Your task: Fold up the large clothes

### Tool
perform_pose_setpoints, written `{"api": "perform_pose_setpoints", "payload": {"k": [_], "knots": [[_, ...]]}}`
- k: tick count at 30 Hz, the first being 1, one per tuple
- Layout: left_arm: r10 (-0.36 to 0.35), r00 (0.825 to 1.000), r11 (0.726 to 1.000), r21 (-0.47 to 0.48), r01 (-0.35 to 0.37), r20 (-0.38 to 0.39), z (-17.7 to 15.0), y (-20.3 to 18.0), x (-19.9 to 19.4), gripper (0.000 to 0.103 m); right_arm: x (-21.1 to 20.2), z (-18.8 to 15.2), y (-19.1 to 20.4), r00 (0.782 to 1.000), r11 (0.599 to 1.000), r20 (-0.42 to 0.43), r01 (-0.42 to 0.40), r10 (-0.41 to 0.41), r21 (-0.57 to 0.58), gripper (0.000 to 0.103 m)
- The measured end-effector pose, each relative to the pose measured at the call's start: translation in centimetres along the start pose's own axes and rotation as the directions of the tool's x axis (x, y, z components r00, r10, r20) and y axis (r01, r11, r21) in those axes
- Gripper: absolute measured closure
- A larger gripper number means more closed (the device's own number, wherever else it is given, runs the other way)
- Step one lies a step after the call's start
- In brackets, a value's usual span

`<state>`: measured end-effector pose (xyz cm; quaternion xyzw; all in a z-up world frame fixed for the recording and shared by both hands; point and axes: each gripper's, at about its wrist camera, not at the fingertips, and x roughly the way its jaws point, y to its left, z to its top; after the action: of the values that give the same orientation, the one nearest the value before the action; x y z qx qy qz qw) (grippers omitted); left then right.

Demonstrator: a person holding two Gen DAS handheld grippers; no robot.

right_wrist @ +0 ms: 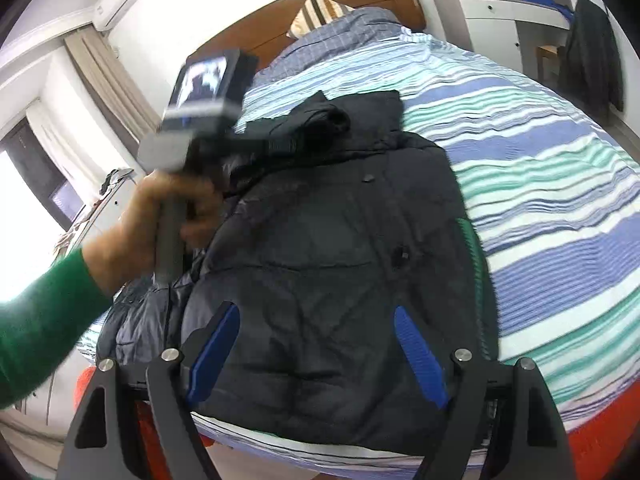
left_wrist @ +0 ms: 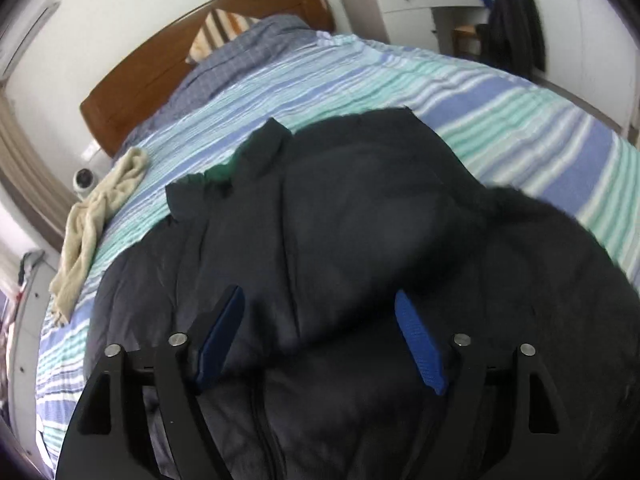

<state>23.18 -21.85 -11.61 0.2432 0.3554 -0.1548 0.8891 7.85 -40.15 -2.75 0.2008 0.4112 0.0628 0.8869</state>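
Observation:
A large dark navy padded jacket (left_wrist: 360, 216) lies spread on the striped bed, with a bit of green lining showing at its far left edge. It also shows in the right wrist view (right_wrist: 328, 264), reaching to the bed's near edge. My left gripper (left_wrist: 320, 300) is open and empty, hovering just above the jacket's middle. My right gripper (right_wrist: 316, 312) is open and empty above the jacket's lower part. The left gripper body with its camera (right_wrist: 204, 112), held by a hand in a green sleeve, appears blurred over the jacket's left side.
The bed (left_wrist: 500, 104) has a blue, green and white striped cover, a wooden headboard (left_wrist: 192, 52) and a checked pillow. A beige towel (left_wrist: 96, 220) lies at the bed's left edge. A white desk (left_wrist: 416, 4) and a dark garment on a chair (left_wrist: 516, 24) stand at the back right.

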Motion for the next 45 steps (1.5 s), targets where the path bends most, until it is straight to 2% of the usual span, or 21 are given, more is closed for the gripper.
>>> {"api": "perform_pose_setpoints", "payload": {"k": [3,4,7,10,14,17,18,19,20,22,24,25,26,28,32,34,36,38,40,43,45], "knots": [[-0.033,0.999,0.996,-0.081,0.035,0.025,-3.3,3.5,-3.6,0.006,0.5,1.2,-0.9,1.0,0.999,-0.009,-0.02,0.02,0.031,0.021],[-0.03,0.999,0.993,-0.112,0.033,0.027,-3.8,4.4,-3.2,0.002,0.7,2.0,-0.9,1.0,0.999,-0.005,-0.027,0.027,0.028,0.021],[0.026,0.999,0.974,-0.223,-0.033,-0.033,-7.5,10.1,-3.5,0.002,2.0,5.6,-0.5,0.997,0.997,0.015,-0.075,0.075,0.017,0.021],[0.105,0.977,0.926,-0.34,-0.165,-0.188,-11.2,15.8,-1.0,0.005,5.3,10.3,-0.6,0.989,0.986,-0.005,-0.15,0.15,0.071,0.021],[0.009,0.947,0.846,-0.503,-0.179,-0.322,-13.6,20.4,2.6,0.013,12.4,15.5,-1.1,0.98,0.968,-0.034,-0.19,0.198,0.166,0.021],[0.023,0.935,0.826,-0.521,-0.216,-0.353,-13.0,20.6,4.7,0.013,17.9,17.7,-1.6,0.975,0.945,-0.07,-0.187,0.212,0.268,0.022],[0.051,0.933,0.824,-0.513,-0.241,-0.356,-12.4,20.4,5.3,0.013,18.7,18.0,-1.6,0.972,0.939,-0.059,-0.202,0.227,0.279,0.025],[0.074,0.929,0.821,-0.506,-0.263,-0.363,-12.0,20.4,5.7,0.015,19.3,18.7,-1.3,0.975,0.945,-0.055,-0.194,0.216,0.264,0.05],[0.11,0.922,0.809,-0.506,-0.301,-0.371,-11.6,20.5,6.4,0.017,19.4,19.1,-0.9,0.987,0.964,-0.045,-0.139,0.153,0.228,0.078],[0.17,0.898,0.743,-0.546,-0.387,-0.405,-11.6,21.5,7.5,0.023,18.5,19.6,-0.6,0.993,0.974,0.025,-0.12,0.117,0.193,0.08],[0.184,0.882,0.643,-0.625,-0.442,-0.434,-12.3,23.0,8.0,0.024,17.4,19.7,-0.6,0.993,0.979,0.086,-0.096,0.082,0.178,0.081],[0.162,0.886,0.605,-0.666,-0.437,-0.435,-12.6,23.6,8.2,0.024,17.3,19.6,-0.8,0.993,0.981,0.1,-0.085,0.068,0.174,0.081],[0.145,0.89,0.583,-0.689,-0.43,-0.433,-12.9,23.9,8.4,0.024,17.6,19.4,-1.0,0.994,0.983,0.093,-0.071,0.056,0.168,0.082],[0.128,0.899,0.595,-0.693,-0.407,-0.419,-13.0,23.9,8.3,0.024,19.0,18.8,-1.5,0.999,0.988,0.041,-0.04,0.035,0.151,0.082],[0.107,0.92,0.66,-0.665,-0.35,-0.378,-14.2,23.2,5.4,0.023,20.3,17.1,-2.8,0.999,0.989,-0.034,-0.026,0.031,0.143,0.073],[0.096,0.934,0.667,-0.674,-0.317,-0.344,-15.1,23.5,2.8,0.023,19.7,17.3,-3.3,0.998,0.99,-0.05,-0.027,0.035,0.14,0.05],[0.122,0.949,0.672,-0.68,-0.294,-0.29,-15.0,23.9,-0.1,0.023,17.9,17.4,-3.3,1.0,0.994,-0.028,-0.003,0.006,0.105,0.042],[0.156,0.962,0.691,-0.671,-0.269,-0.225,-14.1,24.1,-2.1,0.022,15.7,18.0,-2.9,0.999,0.998,0.026,0.036,-0.037,0.053,0.042],[0.16,0.973,0.729,-0.644,-0.231,-0.167,-11.8,24.1,-2.4,0.021,13.5,19.2,-1.5,0.993,0.998,0.098,0.064,-0.062,-0.018,0.042],[0.119,0.989,0.793,-0.591,-0.149,-0.09,-8.1,23.2,-0.8,0.021,13.1,21.2,0.8,0.992,0.994,0.127,0.003,0.011,-0.109,0.042],[0.09,0.993,0.825,-0.553,-0.115,-0.073,-6.5,22.5,1.7,0.022,14.1,22.3,2.3,0.99,0.988,0.121,-0.061,0.079,-0.145,0.042]]}}
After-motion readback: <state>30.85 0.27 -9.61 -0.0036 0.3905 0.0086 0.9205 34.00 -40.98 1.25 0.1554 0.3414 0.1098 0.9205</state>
